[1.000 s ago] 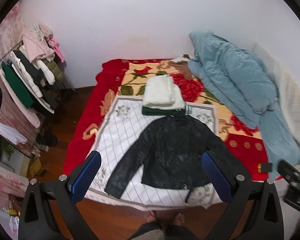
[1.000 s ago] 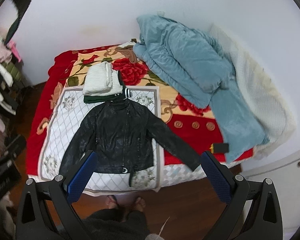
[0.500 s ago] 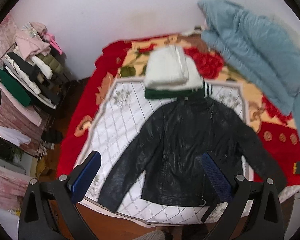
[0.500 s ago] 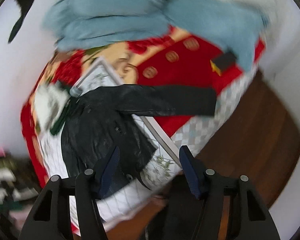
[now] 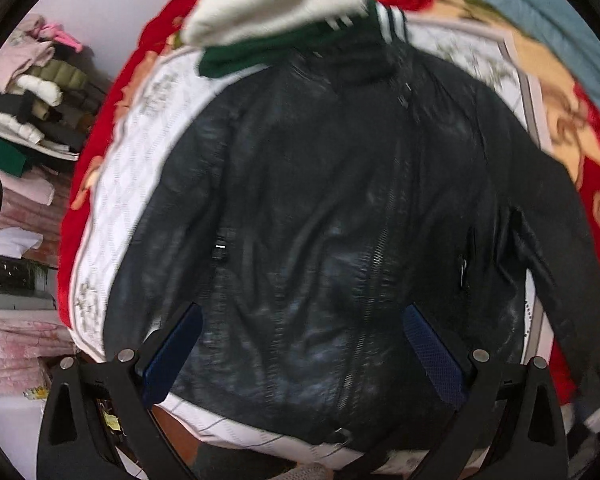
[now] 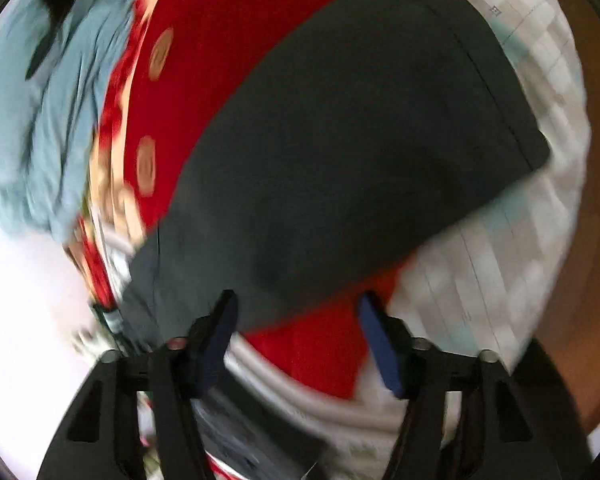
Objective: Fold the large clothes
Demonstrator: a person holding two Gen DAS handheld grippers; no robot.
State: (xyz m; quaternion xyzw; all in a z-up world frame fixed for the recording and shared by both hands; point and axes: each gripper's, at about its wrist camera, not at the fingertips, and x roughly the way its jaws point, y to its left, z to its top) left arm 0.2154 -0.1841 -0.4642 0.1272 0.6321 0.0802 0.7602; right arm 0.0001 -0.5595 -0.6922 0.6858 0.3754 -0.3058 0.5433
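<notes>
Both grippers point steeply down over the bed (image 5: 100,208). The left gripper (image 5: 304,344), fingers wide apart, hangs above the glossy black jacket (image 5: 340,220) spread flat. The right gripper (image 6: 298,316), fingers just narrowing, still apart, nothing clamped, hovers over the jacket's sleeve (image 6: 360,140).

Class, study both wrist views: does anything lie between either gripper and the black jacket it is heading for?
Nothing visible does. The left gripper hangs open over the black jacket; the right gripper, jaws just closing, faces its sleeve unobstructed.
</notes>
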